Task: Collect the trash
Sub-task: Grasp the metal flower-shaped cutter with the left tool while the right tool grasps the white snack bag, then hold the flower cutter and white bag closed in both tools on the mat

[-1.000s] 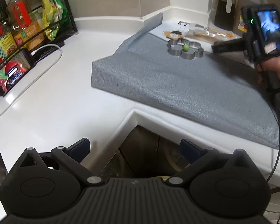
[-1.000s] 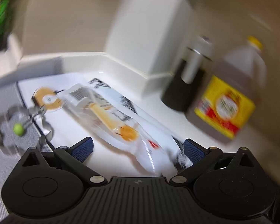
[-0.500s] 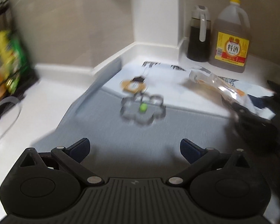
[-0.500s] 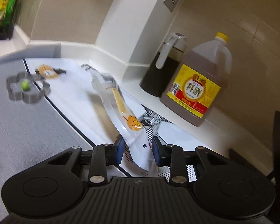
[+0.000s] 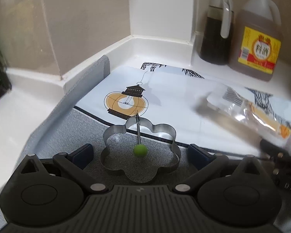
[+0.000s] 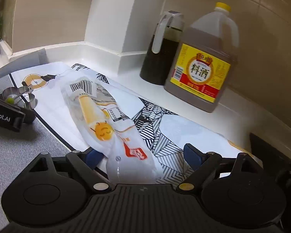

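- Left gripper [image 5: 138, 152]: jaws spread wide, nothing pinched; the flower-shaped steel egg ring [image 5: 139, 151] with its green knob [image 5: 140, 150] lies between the fingertips on the grey mat [image 5: 58, 136]. Risk: closing here would seize a kitchen tool instead of trash
- Printed sheet [image 5: 164, 101] with a lantern-bulb drawing lies under the ring's far edge; dragging the ring could shift it
- Left gripper body in the right wrist view carries the text "Robot.AI"
- Clear plastic snack wrapper [image 6: 106, 116], the trash item, lies on the printed sheet, its near end between the fingers of the right gripper [image 6: 143, 155]
- Right gripper: jaws opening, pads not pressing the wrapper. Risk: the slick film may slide out, or a re-close may catch the sheet beneath
- Wrapper print: barcode, smiling yellow face, red label; text unreadable
- Dark sauce dispenser [image 6: 161, 48] and cooking wine jug [image 6: 203, 66], label "料酒", stand just beyond; a wide swing could topple them
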Demonstrator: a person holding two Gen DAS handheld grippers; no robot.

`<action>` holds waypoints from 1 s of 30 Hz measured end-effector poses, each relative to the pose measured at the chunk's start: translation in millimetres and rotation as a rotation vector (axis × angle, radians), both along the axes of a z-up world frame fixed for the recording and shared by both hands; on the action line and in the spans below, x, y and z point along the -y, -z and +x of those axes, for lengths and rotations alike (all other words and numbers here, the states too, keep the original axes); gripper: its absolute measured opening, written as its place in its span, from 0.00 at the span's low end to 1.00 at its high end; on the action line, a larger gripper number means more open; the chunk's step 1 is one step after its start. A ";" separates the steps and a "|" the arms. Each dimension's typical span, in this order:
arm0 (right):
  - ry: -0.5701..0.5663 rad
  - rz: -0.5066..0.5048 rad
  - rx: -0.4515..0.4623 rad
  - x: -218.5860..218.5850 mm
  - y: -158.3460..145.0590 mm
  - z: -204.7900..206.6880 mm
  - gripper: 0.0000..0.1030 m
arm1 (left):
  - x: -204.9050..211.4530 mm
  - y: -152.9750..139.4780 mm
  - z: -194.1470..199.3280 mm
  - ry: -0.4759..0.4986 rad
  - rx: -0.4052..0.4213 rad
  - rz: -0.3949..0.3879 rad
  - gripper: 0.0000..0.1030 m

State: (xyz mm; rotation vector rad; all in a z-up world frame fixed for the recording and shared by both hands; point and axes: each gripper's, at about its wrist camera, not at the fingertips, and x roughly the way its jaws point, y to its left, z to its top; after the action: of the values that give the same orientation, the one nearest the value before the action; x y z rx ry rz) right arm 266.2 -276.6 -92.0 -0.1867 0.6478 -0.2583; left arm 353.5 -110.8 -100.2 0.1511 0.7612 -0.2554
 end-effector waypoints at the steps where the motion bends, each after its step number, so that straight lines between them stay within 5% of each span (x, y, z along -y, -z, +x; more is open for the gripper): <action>1: -0.002 -0.006 -0.001 -1.4 0.1 1.2 0.89 | -0.6 0.5 -1.6 -0.003 0.010 -0.008 1.00; 12: -0.005 -0.081 -0.005 -10.1 1.1 5.6 0.95 | -4.7 3.5 -10.7 -0.001 0.066 -0.047 1.00; 23: -0.059 0.083 -0.024 1.6 1.6 11.6 1.00 | -4.6 3.4 -10.8 -0.002 0.067 -0.046 1.00; 27: -0.030 0.272 -0.041 24.6 4.1 16.8 1.00 | -4.5 3.6 -10.8 -0.002 0.065 -0.048 1.00; 30: -0.028 0.244 -0.046 17.8 5.7 17.4 1.00 | -4.8 3.5 -10.8 -0.003 0.064 -0.050 1.00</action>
State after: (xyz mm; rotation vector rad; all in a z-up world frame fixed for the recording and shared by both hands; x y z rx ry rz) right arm 283.6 -294.4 -97.7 0.0327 0.7158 -0.1468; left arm 342.7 -106.0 -103.8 0.1099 0.6908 -0.2654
